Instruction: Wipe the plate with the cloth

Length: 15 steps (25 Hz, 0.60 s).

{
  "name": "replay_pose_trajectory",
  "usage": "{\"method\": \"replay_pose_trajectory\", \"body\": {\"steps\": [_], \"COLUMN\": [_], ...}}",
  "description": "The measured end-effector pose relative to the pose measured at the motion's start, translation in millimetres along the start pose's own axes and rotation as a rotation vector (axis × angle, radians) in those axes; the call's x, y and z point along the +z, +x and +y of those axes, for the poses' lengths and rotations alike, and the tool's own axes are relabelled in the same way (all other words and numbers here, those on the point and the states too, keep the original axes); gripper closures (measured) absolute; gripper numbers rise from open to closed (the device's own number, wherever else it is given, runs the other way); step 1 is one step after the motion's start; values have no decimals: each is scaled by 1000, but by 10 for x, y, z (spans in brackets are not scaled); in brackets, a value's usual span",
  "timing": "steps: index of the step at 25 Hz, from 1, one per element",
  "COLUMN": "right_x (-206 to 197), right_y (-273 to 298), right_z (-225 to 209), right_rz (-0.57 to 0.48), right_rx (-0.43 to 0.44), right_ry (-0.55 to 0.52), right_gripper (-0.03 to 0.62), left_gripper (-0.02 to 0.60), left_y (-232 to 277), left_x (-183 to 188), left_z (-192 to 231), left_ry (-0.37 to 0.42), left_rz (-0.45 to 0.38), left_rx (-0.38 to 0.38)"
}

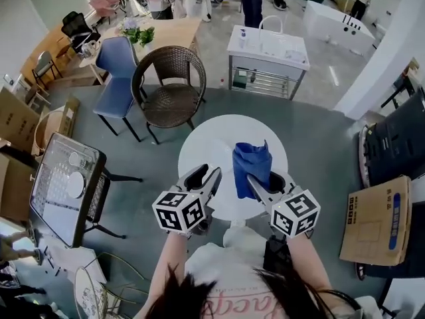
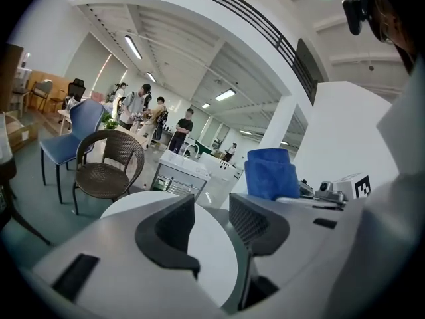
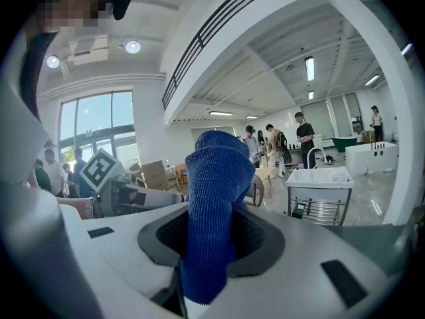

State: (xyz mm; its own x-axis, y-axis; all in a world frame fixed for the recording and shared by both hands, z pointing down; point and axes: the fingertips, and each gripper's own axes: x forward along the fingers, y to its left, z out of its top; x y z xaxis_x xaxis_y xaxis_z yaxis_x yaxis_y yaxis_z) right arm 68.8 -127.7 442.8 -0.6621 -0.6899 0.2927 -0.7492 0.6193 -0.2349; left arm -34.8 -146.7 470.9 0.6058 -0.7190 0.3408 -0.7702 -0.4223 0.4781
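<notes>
The right hand-held gripper [image 1: 263,178] is clamped on a blue cloth [image 1: 252,159]. The cloth stands in a folded bunch above the jaws, over the near part of the round white surface [image 1: 207,141]. The left hand-held gripper [image 1: 207,171] hangs wide and empty just beside it. No plate can be told apart from the white surface. To wipe well, the left one should probably steady the plate first. The cloth's fold should then press flat, so that fabric rubs it and not the jaw tips.
</notes>
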Motion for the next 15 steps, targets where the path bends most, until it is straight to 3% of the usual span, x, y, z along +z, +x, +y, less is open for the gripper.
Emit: {"method": "replay_pose_trajectory", "body": {"steps": [8,15], "right_x": [-57,-323], "right_y": [259,566], "right_z": [-406,-584], "right_rz": [88,170], "right_rx": [66,76], "right_ry": [-12,42], "right_gripper": [462,462], "left_gripper": [417,416], "left_y": [276,418], "left_x": [-82,-373], "left_z": [286,727], "left_ry": [-126,-225], "left_rz": [-5,87], "left_rx": [90,163]}}
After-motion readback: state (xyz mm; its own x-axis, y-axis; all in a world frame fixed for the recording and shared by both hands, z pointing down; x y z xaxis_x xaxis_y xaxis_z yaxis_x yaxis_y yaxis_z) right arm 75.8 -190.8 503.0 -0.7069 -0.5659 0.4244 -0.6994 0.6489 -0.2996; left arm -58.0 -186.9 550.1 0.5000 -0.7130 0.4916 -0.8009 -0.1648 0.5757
